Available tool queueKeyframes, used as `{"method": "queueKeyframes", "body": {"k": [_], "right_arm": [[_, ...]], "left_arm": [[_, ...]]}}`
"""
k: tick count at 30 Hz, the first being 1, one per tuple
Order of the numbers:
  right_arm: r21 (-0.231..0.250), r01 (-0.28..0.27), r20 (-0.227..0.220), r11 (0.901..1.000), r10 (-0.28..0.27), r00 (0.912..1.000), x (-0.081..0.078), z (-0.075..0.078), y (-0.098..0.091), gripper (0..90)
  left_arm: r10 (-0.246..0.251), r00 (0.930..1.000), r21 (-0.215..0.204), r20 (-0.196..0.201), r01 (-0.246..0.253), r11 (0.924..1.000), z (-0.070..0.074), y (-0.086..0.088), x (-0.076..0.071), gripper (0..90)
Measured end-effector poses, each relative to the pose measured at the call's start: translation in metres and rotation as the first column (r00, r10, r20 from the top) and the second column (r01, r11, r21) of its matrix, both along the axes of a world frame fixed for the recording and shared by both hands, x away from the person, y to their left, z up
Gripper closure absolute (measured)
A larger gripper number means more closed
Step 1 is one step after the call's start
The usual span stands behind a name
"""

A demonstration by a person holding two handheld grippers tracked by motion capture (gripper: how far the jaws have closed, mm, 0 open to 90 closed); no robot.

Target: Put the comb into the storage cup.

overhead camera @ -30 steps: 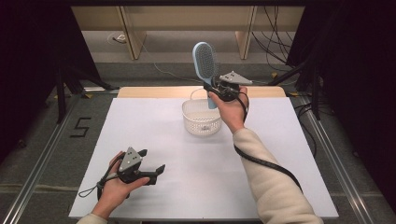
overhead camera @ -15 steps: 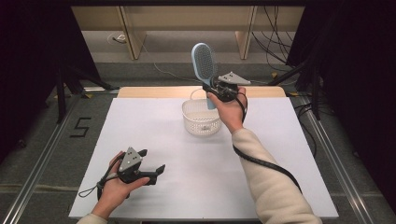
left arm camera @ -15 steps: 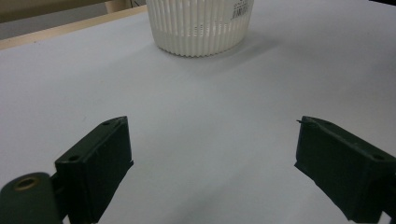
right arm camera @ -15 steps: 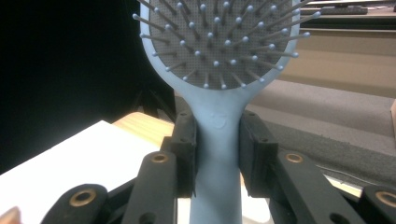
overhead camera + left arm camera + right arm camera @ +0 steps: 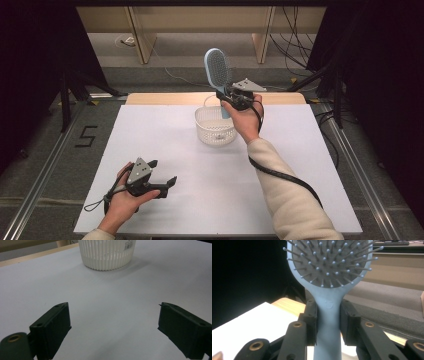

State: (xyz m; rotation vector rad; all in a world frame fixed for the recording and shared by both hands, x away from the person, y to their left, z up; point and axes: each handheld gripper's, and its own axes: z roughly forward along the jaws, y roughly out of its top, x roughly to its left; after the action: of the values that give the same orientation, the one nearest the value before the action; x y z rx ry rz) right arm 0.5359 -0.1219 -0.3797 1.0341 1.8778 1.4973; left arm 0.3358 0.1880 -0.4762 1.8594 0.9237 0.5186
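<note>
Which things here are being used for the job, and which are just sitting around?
Part of the job:
- blue hairbrush, clamped by its handle in the right gripper, head up
- white basket, on the table just below the brush

Just there:
- left gripper, open and idle over the white table
- cables on the floor behind
</note>
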Motion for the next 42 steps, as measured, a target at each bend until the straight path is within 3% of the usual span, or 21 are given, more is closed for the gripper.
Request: {"method": "queueKeyframes", "body": {"k": [42], "right_arm": [[-0.037, -0.007, -0.026, 0.9993, 0.006, 0.9997, 0.0, -0.018, 0.005, 70.5]], "left_arm": [[-0.004, 1.0, 0.002, 0.0, 0.004, 1.0, 0.0, 0.0, 0.0, 10.0]]}}
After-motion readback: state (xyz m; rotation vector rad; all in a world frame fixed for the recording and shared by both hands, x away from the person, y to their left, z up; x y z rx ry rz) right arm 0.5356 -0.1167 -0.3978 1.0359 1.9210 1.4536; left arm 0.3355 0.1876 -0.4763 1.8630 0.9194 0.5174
